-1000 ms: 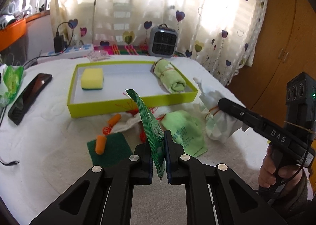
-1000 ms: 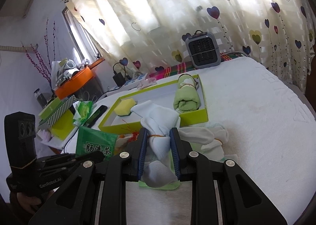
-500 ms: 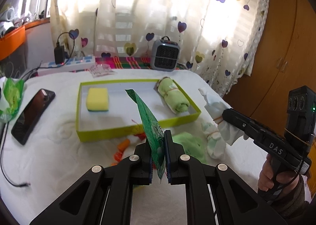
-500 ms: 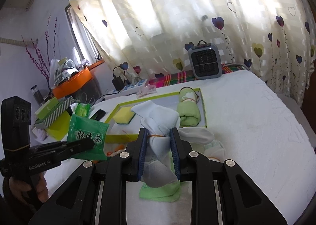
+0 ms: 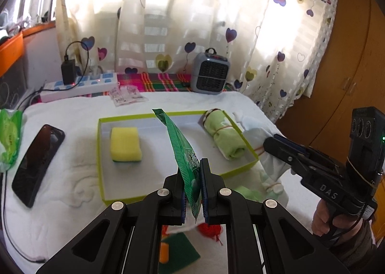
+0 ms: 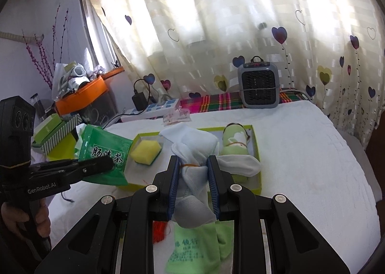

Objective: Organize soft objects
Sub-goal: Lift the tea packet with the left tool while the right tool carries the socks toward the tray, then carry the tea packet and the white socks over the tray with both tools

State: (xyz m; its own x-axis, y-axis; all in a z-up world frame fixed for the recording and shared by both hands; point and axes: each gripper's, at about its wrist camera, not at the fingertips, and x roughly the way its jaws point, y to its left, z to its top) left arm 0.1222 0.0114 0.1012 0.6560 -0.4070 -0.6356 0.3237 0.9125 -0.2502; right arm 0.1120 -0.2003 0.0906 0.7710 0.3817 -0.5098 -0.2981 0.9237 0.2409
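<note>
My left gripper (image 5: pixel 192 165) is shut on a flat green tea packet (image 5: pixel 182 149) that sticks up edge-on above the lime-edged tray (image 5: pixel 99 144). In the tray lie a yellow sponge (image 5: pixel 125 145) and a rolled green towel (image 5: pixel 225 137). My right gripper (image 6: pixel 193 163) is shut on a pale blue sock bundle (image 6: pixel 192 144) tied with a rubber band, held in the air near the tray's (image 6: pixel 258 153) front. The right wrist view also shows the left gripper (image 6: pixel 108 164) with the packet (image 6: pixel 103 151) at the tray's left end. A green cloth (image 6: pixel 192 247) lies below.
A black phone (image 5: pixel 38 163) and a green bag (image 5: pixel 9 137) lie left of the tray. A small grey heater (image 5: pixel 210 76) and a power strip (image 5: pixel 79 85) stand at the back. A green pad (image 5: pixel 182 252), an orange plug (image 5: pixel 163 252) and a red tassel (image 6: pixel 161 230) lie near me.
Both grippers have lifted and moved forward toward the tray, each still gripping its load. The pad, cloth and tassel have dropped to the bottom of the views.
</note>
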